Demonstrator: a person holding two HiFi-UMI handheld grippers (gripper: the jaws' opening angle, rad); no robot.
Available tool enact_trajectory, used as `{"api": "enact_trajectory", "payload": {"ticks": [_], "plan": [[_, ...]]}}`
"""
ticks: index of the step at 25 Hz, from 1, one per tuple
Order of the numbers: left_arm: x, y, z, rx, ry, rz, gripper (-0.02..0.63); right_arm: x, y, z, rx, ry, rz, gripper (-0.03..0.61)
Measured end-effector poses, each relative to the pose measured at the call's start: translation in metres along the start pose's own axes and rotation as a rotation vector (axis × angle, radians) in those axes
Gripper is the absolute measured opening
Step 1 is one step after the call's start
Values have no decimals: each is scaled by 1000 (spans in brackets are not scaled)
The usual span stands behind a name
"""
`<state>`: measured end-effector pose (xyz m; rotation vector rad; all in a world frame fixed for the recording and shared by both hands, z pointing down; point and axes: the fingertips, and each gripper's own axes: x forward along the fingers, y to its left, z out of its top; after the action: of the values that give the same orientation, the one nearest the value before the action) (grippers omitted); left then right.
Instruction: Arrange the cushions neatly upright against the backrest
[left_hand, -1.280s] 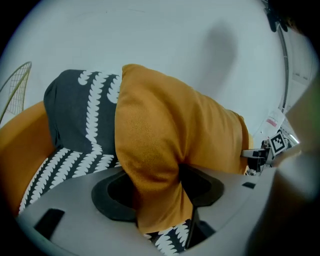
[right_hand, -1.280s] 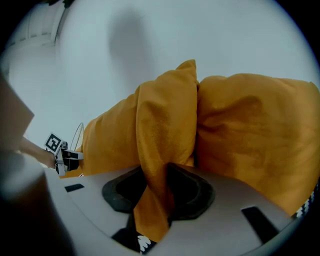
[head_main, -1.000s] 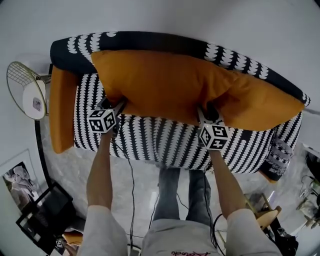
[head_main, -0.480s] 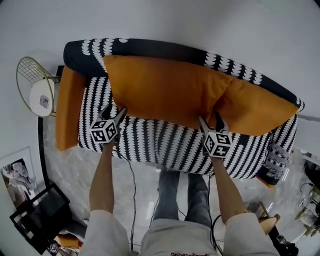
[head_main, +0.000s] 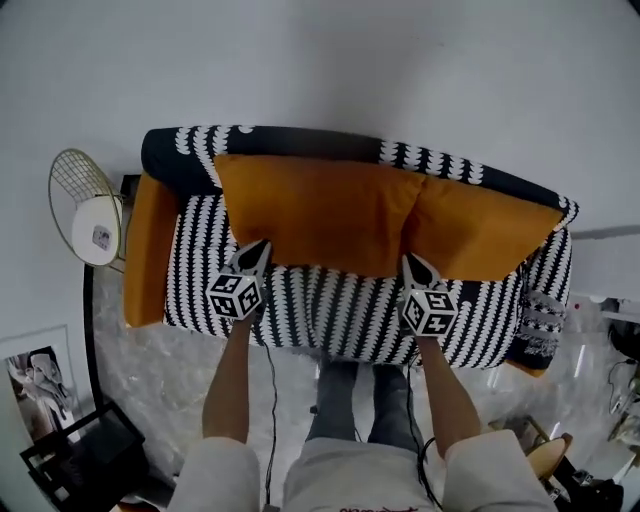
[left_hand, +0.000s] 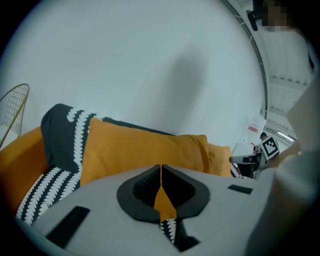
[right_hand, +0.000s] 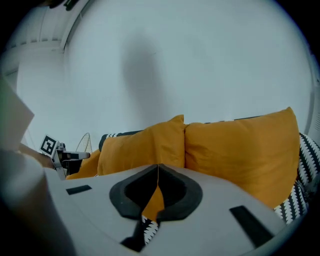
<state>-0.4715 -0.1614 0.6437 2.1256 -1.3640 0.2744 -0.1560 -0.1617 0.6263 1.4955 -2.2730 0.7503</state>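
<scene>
Two orange cushions stand upright against the backrest of a black-and-white patterned sofa (head_main: 330, 300): a large one (head_main: 315, 210) on the left and a smaller one (head_main: 485, 235) on the right. My left gripper (head_main: 261, 244) hovers over the seat just below the large cushion's lower left corner. My right gripper (head_main: 411, 259) hovers below the seam between the two cushions. Both have just been closing, their jaws now meet with nothing between them, and neither touches a cushion. The left gripper (left_hand: 161, 167) faces the large cushion (left_hand: 140, 150); the right gripper (right_hand: 158, 167) faces both cushions.
An orange padded armrest (head_main: 150, 250) runs down the sofa's left end. A round wire side table (head_main: 85, 205) stands to its left. A small patterned cushion (head_main: 540, 325) lies at the sofa's right end. The person's legs stand on marble floor (head_main: 160, 370) before the seat.
Both grippers left the large cushion's lower edge, drew back over the seat and went from open to shut. The cushions now sit straighter against the backrest.
</scene>
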Motion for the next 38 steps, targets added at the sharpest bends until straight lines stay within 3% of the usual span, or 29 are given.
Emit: {"api": "enact_trajectory", "payload": {"ticks": [5, 12, 17, 25, 38], "plan": [[3, -62, 18, 60, -8, -113, 29, -32, 7, 28, 47, -83, 33, 29], [-1, -140, 30, 246, -9, -170, 29, -83, 4, 48, -63, -158, 9, 29], [-33, -212, 25, 270, -80, -209, 29, -159, 4, 42, -91, -225, -22, 28], [-103, -313, -8, 240, -137, -235, 29, -286, -9, 8, -23, -300, -83, 28], [-198, -464, -23, 377, -246, -300, 29, -462, -3, -7, -90, -460, -119, 28]]}}
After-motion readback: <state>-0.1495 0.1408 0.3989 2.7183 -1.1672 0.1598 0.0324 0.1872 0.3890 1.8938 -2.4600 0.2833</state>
